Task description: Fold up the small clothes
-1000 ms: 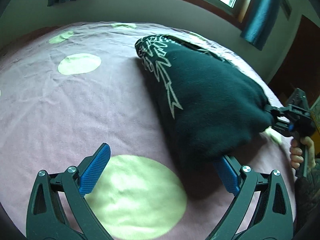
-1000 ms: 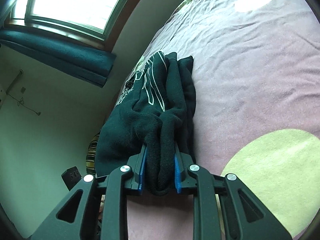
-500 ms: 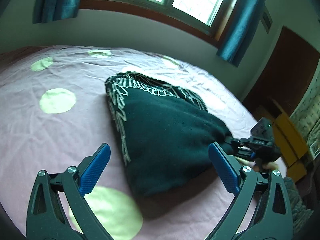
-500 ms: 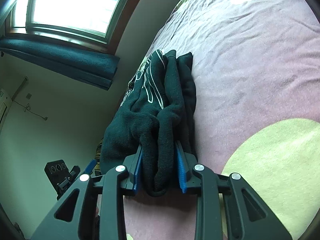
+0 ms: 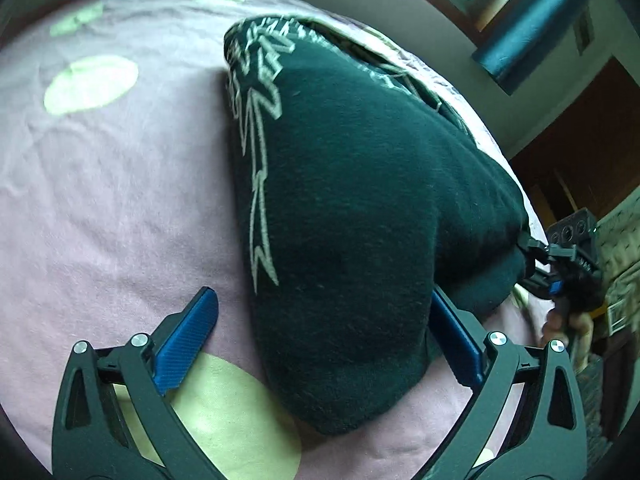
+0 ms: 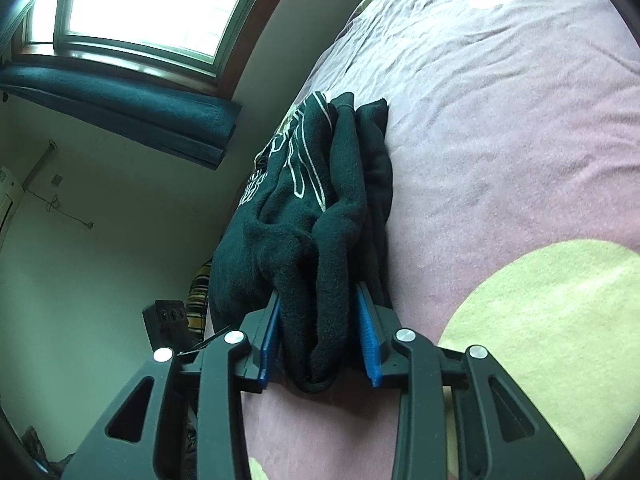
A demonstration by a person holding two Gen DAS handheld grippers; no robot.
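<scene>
The dark green fleece garment with a white line print (image 5: 360,208) lies folded in thick layers on the pink bedspread with pale green dots (image 5: 100,200), soft, bulky and light. The right gripper (image 6: 318,336) is opening, its blue pads easing off the bunched corner between them. The left gripper (image 5: 324,344) stands wide open astride the near corner; a firm hold means pinching all layers at the edge.

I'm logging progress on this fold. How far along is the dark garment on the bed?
Done: the dark garment lies folded in layers on the pink bedspread. In hand: the right gripper is opening, with a bunched corner between its pads. The left gripper is open, astride the near corner. Left: release and flatten the fold.
</scene>
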